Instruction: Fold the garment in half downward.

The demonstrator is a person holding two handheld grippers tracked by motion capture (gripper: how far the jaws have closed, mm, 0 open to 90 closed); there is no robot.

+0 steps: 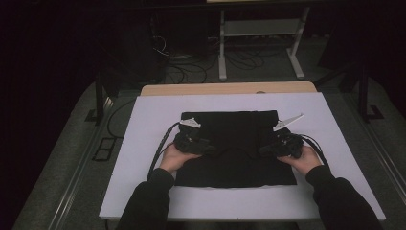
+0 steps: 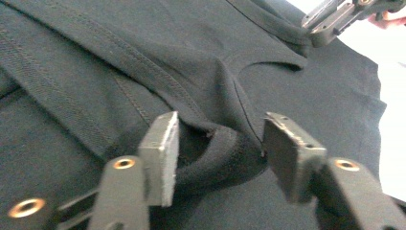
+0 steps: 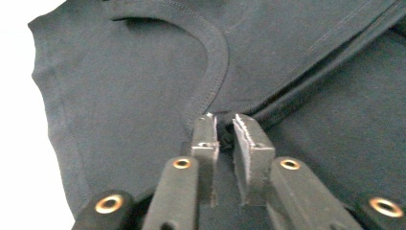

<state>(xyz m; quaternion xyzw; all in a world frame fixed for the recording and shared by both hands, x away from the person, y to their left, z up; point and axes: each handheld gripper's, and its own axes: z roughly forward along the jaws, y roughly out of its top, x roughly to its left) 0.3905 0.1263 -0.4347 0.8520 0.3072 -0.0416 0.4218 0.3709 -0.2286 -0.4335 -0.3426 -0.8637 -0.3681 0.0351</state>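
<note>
A black knitted cotton garment (image 1: 237, 148), folded to a rough rectangle, lies flat on the middle of the white worktop (image 1: 143, 143), with its ribbed neckline towards the person's side. All places below are given from this garment.

The left claw (image 2: 218, 143) rests on the garment's left part, at a raised fold of the ribbed collar band. Its two black jaws stand apart with that bunched fold between them; the left pad (image 2: 167, 153) lies against the cloth, while the right pad (image 2: 287, 153) stands just clear of it, so the fold is not yet pinched. The person's left hand (image 1: 174, 155) holds this claw over the garment's left edge.

The right claw (image 3: 225, 129) sits on the garment's right part, where the curved neckline seam meets a long folded ridge of cloth. Its jaws are nearly together and clamped on a small tuck of that black cloth, which shows as a dark bunch between the pads. The right hand (image 1: 299, 158) holds it near the garment's right edge.

Both claws point inward, towards the garment's middle.
</note>
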